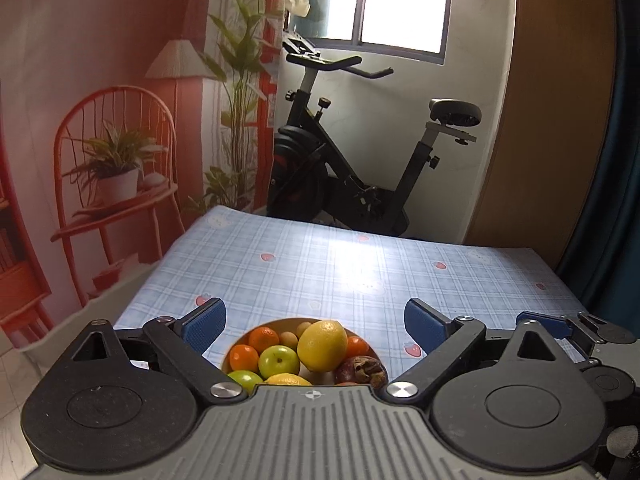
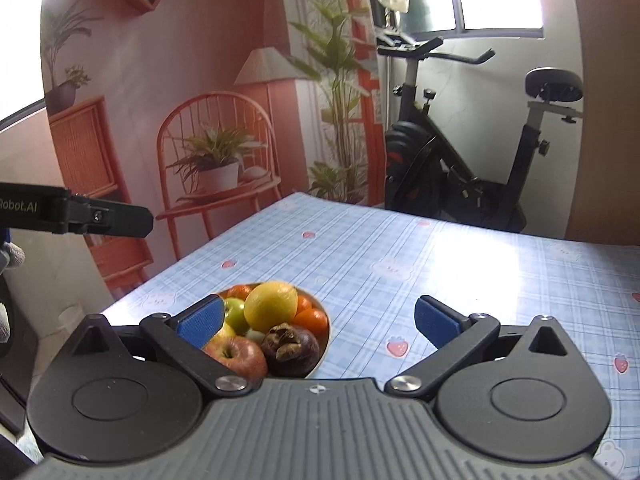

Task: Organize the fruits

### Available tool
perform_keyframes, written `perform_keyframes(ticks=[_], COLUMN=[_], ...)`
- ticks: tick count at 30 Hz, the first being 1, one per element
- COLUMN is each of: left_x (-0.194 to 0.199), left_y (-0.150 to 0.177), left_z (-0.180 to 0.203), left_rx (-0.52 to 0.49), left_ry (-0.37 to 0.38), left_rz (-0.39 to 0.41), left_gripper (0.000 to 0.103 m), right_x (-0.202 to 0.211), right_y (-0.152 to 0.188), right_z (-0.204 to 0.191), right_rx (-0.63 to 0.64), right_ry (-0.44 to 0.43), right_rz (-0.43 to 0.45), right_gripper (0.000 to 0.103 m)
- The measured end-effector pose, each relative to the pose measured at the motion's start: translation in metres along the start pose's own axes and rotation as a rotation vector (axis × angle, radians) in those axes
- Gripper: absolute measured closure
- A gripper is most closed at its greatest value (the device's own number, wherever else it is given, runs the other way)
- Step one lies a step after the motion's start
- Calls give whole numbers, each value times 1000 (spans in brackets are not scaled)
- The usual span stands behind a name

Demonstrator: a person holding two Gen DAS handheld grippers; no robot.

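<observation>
We hold the left hand-held gripper [image 1: 315, 326] above a bowl [image 1: 240, 338] heaped with fruit, its blue pads [image 1: 202, 326] spread wide with nothing between them. The bowl sits at six o'clock in the left wrist view, on a worktop [image 1: 360, 272] covered in a blue checked cloth with strawberry prints. A large lemon [image 1: 322, 345] tops the pile, with a green apple [image 1: 278, 361] at its nine o'clock, oranges [image 1: 244, 357] beyond that, and a dark mangosteen [image 1: 361, 370] at its four o'clock.

Our right hand-held gripper [image 2: 318, 320] is likewise wide open and empty. In its view the bowl [image 2: 326, 340] lies at seven o'clock, partly behind the left-side pad [image 2: 200, 322], with a red apple [image 2: 236, 356] and the mangosteen [image 2: 290, 346] nearest the camera and the lemon [image 2: 271, 306] behind them. An exercise bike [image 1: 344, 168] stands past the worktop's far edge at twelve o'clock.
</observation>
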State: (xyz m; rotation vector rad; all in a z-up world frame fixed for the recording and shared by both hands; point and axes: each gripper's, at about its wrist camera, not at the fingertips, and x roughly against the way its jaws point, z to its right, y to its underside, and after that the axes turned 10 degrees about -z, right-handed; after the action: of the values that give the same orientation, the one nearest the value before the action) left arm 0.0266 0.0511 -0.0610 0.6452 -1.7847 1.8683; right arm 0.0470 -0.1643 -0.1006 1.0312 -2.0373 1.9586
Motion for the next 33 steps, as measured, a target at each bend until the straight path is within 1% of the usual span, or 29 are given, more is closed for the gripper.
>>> perform_keyframes(ticks=[2,5,7,9,12,19,23,30,33], left_x=[9,19,26,31,37,53,58,59,61], left_y=[-1,-2,-2,-4,-9,-10,-11,-9,-10], left_z=[3,12,16,18,20,23,26,29,27], left_rx=[3,-18,-37,-43,-41,-49,-48,-64,-56], left_ry=[5,-31,-39,-36,-13,-16,-23,-65,-63], left_rz=[18,25,50,69,91,133,138,129,135], left_gripper=[5,5,5,5,5,5,5,5,5], right_x=[6,18,26,36,48,66,71,76,77], right_y=[-2,-7,-12,-17,-24,-35,-37,-37,-37], right_z=[0,-6,-11,-14,-18,-21,-21,-21,-20], right_rx=[-25,-10,-4,-4,-17,-52,-66,-84,-83], right_ry=[25,67,86,94,128,140,152,182,192], right_rz=[1,13,22,28,52,75,68,65,62], right_gripper=[0,0,0,0,0,0,0,0,0])
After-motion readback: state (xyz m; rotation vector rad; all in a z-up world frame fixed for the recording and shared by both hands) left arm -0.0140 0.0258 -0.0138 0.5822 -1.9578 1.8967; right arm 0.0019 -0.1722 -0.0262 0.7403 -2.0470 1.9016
